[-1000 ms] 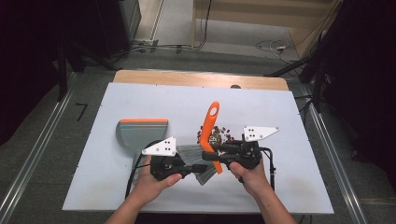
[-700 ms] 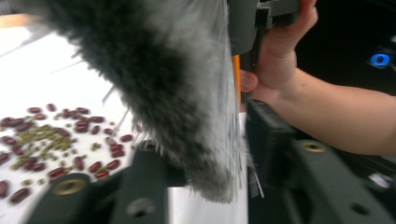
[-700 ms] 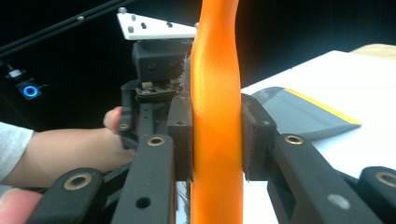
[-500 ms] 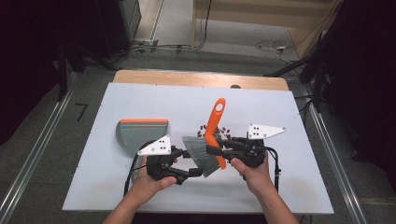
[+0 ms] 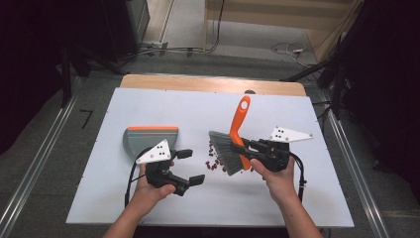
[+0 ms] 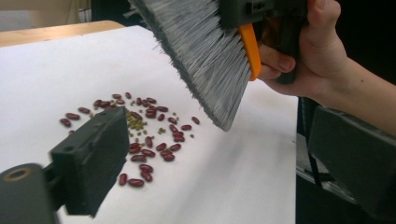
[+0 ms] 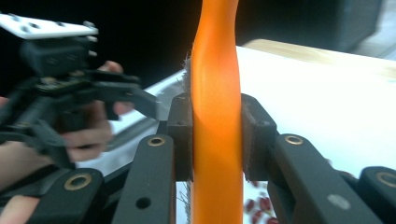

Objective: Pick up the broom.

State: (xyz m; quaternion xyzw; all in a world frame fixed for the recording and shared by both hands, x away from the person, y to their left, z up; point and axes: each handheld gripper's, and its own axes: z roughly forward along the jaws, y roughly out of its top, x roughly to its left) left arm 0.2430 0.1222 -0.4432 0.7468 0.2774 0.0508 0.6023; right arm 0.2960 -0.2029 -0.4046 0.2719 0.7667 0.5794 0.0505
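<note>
white table [image 5: 297, 198], green beans [image 6: 136, 122] among red

One brush [image 5: 233, 144], one dustpan [image 5: 148, 137], two grippers

In the right gripper view the brush handle [image 7: 215, 116] runs off the top and bottom edges, so neither its end nor its bristles can be made out; the beans [image 7: 256, 205] low behind it are a blur. The left gripper [image 7: 60, 84] there is soft and part cut by the left edge. In the left gripper view the brush [image 6: 205, 56] is cut by the top edge, its handle unseen, and the near jaw covers some beans [image 6: 140, 135]. In the high view the beans [image 5: 214, 158] are too small to sort, and the dustpan [image 5: 148, 140] is partly behind the left gripper's plate [image 5: 154, 151].
</note>
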